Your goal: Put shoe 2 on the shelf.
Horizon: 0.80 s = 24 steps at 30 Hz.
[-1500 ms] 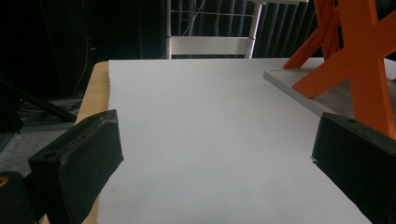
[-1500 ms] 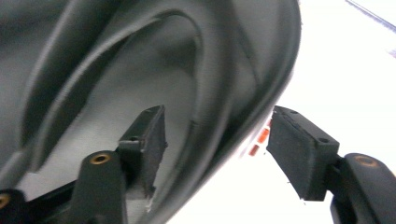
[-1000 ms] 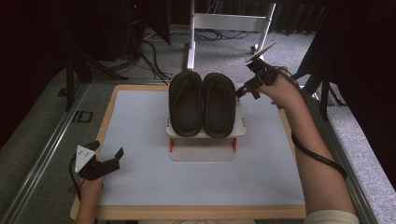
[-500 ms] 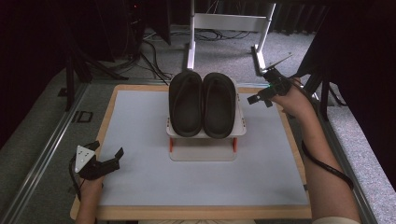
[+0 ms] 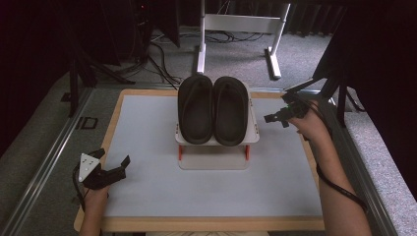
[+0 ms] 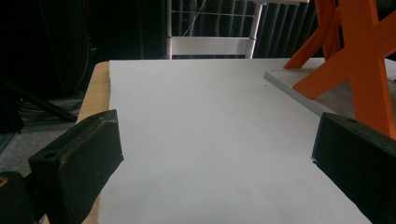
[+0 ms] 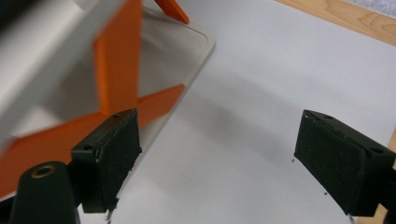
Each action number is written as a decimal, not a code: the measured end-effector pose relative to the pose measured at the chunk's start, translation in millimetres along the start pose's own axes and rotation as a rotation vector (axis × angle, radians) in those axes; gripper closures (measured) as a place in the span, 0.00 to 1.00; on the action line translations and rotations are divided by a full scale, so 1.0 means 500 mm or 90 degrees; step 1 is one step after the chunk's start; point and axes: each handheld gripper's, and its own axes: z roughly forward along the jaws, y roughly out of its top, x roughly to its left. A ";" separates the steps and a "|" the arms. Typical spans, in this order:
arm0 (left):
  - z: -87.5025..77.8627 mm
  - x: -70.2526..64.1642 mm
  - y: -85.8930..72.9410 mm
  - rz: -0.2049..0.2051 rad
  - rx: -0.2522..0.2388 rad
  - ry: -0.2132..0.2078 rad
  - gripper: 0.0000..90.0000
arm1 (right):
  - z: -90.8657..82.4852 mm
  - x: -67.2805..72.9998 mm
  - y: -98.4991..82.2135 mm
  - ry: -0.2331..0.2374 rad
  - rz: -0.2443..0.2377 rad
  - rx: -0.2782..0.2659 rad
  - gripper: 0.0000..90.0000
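Observation:
Two black slippers (image 5: 195, 108) (image 5: 231, 110) lie side by side on a small white rack (image 5: 252, 138) with orange legs, at the back middle of the table. To the right of the rack, level with the slippers, my right gripper (image 5: 278, 112) is open and points at it. In the right gripper view its jaws (image 7: 219, 140) stand wide apart over the mat, with the rack's orange cross leg (image 7: 116, 84) just beyond the left jaw. My left gripper (image 5: 114, 158) rests open at the table's front left. Between its jaws (image 6: 217, 144) is bare mat, and the rack's orange leg (image 6: 359, 56) shows at the far right.
A pale mat (image 5: 147, 128) covers the wooden table (image 5: 118, 223). The rack's white base plate (image 5: 211, 162) lies on the mat under the shelf. Behind the table a white metal stand (image 5: 236, 22) and cables sit on the carpet. A metal rail (image 5: 44, 162) runs along the left side.
My right gripper has moved away from the right slipper's far end, out to the right and down beside the rack. The left gripper has stayed in place.

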 end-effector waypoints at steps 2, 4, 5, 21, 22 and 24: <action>0.000 0.000 0.000 0.000 0.000 0.000 0.01 | 0.015 -0.007 -0.016 -0.006 0.003 -0.012 0.15; 0.000 0.000 0.000 0.000 0.000 0.000 0.01 | 0.032 -0.016 -0.037 -0.002 0.019 -0.021 0.15; 0.000 0.000 0.000 0.000 0.000 0.000 0.01 | 0.039 -0.020 -0.045 -0.002 0.022 -0.023 0.15; 0.000 0.000 0.000 0.000 -0.001 -0.001 0.01 | 0.092 -0.055 -0.173 -0.073 0.059 -0.187 0.14; 0.000 0.000 0.000 0.000 0.000 -0.001 0.01 | 0.093 -0.057 -0.181 -0.076 0.062 -0.199 0.14; 0.000 0.000 0.000 -0.001 -0.001 -0.002 0.01 | 0.093 -0.059 -0.197 -0.091 0.064 -0.224 0.14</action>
